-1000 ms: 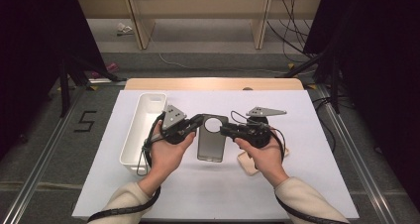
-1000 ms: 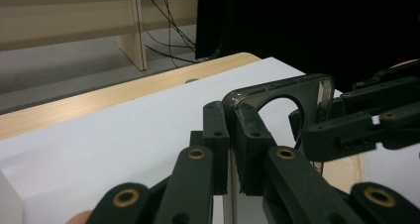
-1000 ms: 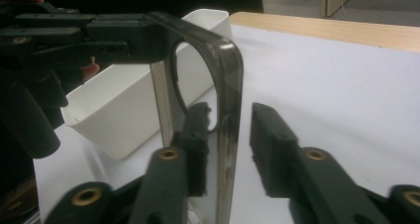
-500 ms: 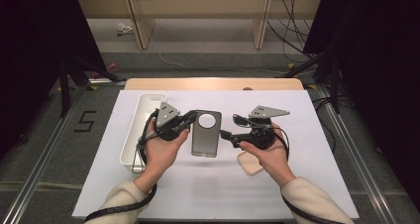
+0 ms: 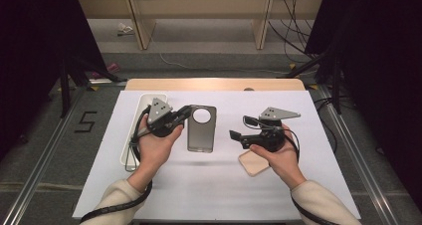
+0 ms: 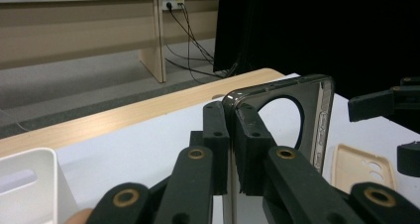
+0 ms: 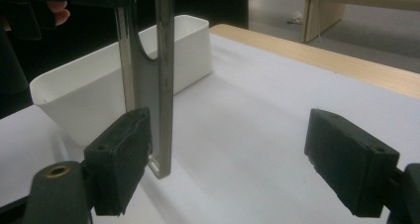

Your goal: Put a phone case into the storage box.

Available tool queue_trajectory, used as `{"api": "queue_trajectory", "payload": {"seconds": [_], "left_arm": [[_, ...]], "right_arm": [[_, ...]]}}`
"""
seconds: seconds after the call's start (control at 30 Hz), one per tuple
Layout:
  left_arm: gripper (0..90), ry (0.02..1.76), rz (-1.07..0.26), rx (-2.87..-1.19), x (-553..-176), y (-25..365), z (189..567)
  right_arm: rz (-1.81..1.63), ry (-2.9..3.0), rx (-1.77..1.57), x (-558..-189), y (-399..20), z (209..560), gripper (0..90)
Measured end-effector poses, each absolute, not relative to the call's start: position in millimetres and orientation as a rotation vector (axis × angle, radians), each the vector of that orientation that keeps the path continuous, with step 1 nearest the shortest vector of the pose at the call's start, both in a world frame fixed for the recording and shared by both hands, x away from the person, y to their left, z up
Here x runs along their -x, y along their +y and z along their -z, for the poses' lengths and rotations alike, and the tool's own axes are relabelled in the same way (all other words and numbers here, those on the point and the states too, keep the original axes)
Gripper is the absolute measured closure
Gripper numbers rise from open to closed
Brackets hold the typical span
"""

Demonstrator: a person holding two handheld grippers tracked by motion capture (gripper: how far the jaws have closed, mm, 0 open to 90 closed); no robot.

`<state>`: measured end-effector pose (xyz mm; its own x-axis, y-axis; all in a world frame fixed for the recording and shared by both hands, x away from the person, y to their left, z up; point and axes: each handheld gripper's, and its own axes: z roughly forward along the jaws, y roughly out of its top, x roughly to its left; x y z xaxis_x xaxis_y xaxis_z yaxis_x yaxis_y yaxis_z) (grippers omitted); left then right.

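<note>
White bin flanks held case; beige case perhaps flat.

white bin at table's left, beige case flat nr right edge, cables on floor

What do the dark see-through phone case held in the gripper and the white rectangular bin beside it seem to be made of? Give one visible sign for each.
The dark see-through phone case looks like glossy, smoke-tinted plastic, perhaps soft: the table shows through it and its rim glints. The white rectangular bin looks like matt, opaque moulded plastic: thin, even walls with rounded corners.
</note>
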<state>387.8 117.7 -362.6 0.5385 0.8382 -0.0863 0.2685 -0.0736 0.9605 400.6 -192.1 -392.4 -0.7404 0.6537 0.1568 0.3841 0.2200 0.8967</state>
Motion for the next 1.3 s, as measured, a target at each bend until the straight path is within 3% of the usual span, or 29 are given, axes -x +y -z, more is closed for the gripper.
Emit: {"api": "queue_trajectory", "payload": {"seconds": [1.3], "left_arm": [[84.4, 0.973, -0.675, -1.559, -393, 147, 344]], "right_arm": [[-1.502, 2.232, -0.951, -386, -224, 397, 16.5]]}}
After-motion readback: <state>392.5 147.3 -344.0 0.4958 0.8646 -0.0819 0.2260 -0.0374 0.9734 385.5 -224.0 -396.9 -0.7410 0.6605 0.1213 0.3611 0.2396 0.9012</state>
